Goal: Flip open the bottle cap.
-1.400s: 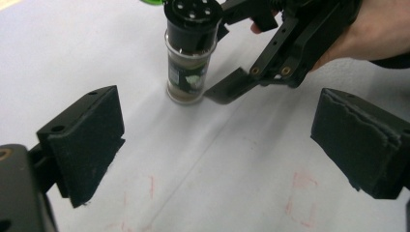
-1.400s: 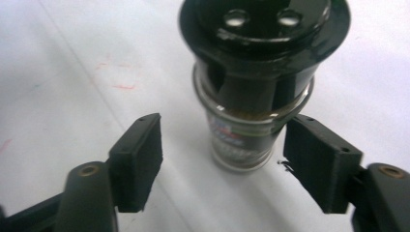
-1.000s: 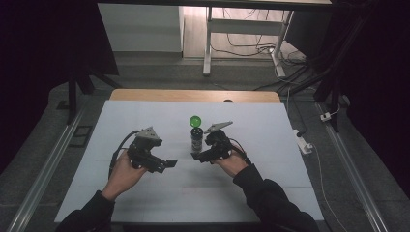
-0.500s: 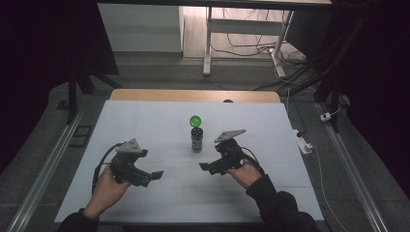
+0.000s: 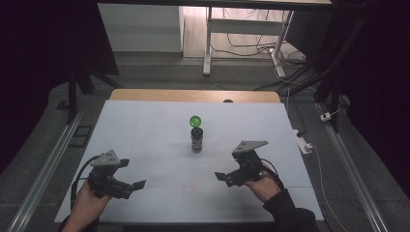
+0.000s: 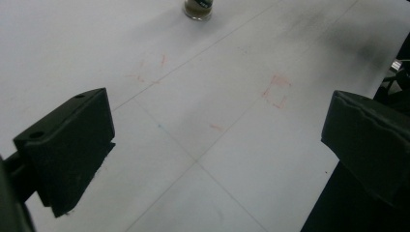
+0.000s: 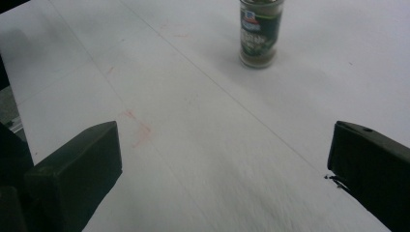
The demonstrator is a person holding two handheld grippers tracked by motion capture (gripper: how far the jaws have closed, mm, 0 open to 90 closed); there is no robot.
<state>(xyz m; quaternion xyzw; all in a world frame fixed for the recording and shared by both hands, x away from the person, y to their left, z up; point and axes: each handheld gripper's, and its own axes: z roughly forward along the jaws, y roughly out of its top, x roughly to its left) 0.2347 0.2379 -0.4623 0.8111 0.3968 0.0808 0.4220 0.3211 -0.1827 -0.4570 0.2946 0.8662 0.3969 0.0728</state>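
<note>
1. Now both your hands are back toward you: a second ago they sat close either side of the spice jar (image 5: 196, 139), and now they're well apart from it near the table's front edge.
2. Your left gripper (image 5: 126, 188) sits at about seven o'clock from the jar, jaws spread wide, nothing between them.
3. Your right gripper (image 5: 227, 177) is at about five o'clock, jaws also wide and empty.
4. The jar stands upright, alone at mid-table (image 5: 145, 130), and the green lid (image 5: 195, 121) lies just beyond it at twelve o'clock, not on the jar.
5. That reads to me as the jar opened and released; the cap-removal looks finished.
</note>
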